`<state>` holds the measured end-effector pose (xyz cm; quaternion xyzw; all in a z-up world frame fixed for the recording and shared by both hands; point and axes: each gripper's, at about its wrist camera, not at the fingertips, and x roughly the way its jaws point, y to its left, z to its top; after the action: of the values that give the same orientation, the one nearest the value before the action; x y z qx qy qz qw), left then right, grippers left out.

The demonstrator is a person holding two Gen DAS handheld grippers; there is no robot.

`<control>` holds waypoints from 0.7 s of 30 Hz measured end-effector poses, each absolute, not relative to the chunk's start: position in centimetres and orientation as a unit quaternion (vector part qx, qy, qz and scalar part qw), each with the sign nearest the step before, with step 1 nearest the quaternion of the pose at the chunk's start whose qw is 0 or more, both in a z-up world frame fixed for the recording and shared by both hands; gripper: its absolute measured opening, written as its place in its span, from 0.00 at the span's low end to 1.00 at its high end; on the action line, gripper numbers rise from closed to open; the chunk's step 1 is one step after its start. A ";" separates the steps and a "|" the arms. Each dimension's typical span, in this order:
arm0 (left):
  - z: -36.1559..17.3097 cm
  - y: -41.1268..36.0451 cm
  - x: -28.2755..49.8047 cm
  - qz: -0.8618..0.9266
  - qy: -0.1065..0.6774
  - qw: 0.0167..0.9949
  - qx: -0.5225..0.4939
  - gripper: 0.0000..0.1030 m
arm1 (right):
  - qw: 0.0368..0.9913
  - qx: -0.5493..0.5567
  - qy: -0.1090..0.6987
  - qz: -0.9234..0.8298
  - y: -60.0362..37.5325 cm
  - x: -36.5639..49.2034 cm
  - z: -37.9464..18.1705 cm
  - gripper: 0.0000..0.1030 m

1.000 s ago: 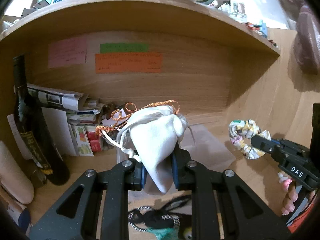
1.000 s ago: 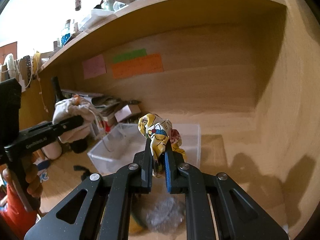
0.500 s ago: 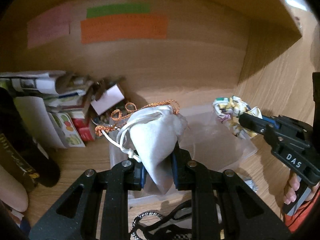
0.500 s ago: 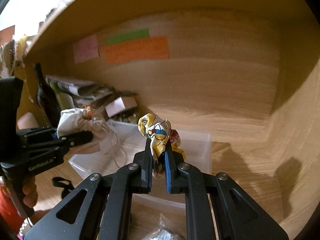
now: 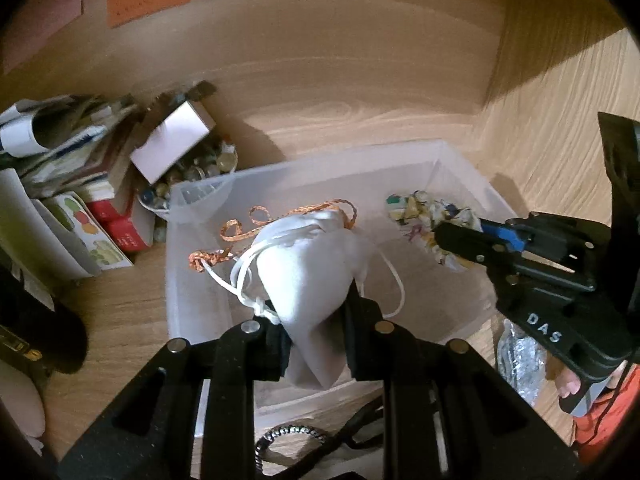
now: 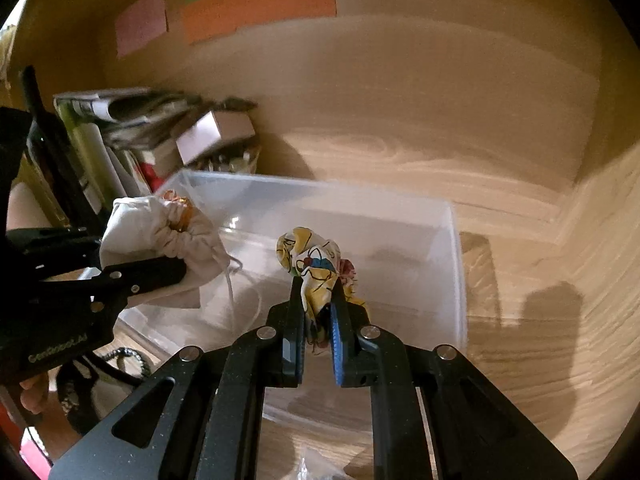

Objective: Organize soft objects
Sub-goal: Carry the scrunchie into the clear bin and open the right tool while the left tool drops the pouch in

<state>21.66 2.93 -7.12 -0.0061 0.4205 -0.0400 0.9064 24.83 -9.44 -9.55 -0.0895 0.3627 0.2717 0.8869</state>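
The left gripper (image 5: 312,320) is clamped around the lower part of a white drawstring pouch (image 5: 308,264), its gathered neck and an orange braided cord (image 5: 256,222) pointing away from the fingers, with thin white strings looping down toward the bin floor. The right gripper (image 6: 318,320) is pinched narrow on a crumpled patterned cloth (image 6: 312,264), yellow with cartoon prints, which bunches up above the fingertips. Both loads hang over the clear plastic bin (image 6: 456,264) that sits on the wooden desk (image 6: 520,320) under a shelf; from the left wrist view the pouch is over the middle and the cloth toward the far right corner, so the two are apart and shouldn't tangle. To my eye the job right now is simply the drop, and the way to do it well is to lower each piece closer to the bin floor before letting go, so nothing flops over the wall. The pouch's loose strings and cord look like the snag risk: I'd open the left jaws fully and pull straight back, watching that no loop catches on a finger. The cloth seems light and may cling to the blue pad, so a slight shake might help. A stack of papers and boxes (image 5: 80,184) crowds the bin's left side; best keep the left hand's exit clear of it.
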 end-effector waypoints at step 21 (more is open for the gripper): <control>-2.2 4.5 17.9 -0.021 0.336 0.941 -0.013 0.78 | 0.915 -0.094 0.294 0.261 -10.4 21.8 -6.4 0.62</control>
<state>17.91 4.53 -2.23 -0.0129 0.3361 -0.0215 0.9415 21.81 -10.44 -6.41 -0.0937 0.2936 0.2611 0.9148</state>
